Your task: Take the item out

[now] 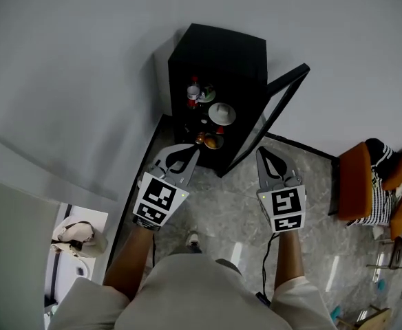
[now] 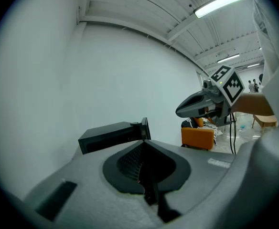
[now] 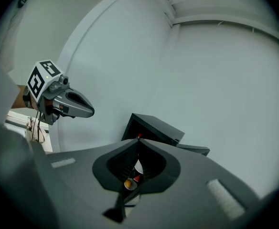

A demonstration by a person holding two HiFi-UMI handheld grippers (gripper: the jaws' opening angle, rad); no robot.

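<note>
Left hand-held gripper [image 1: 195, 152] jaws together, empty; right hand-held gripper [image 1: 260, 151] likewise.

I see a black cabinet [image 1: 218, 50] against a pale grey wall [image 1: 77, 60], a white bowl [image 1: 221, 113] and orange fruit [image 1: 212, 142] on its shelves, a grey marbled floor [image 1: 218, 212], an orange chair [image 1: 354, 181] with a black-and-white striped cloth [image 1: 378, 201], and black-and-white square markers on my grey left gripper [image 1: 191, 154] and right gripper [image 1: 263, 154].
</note>
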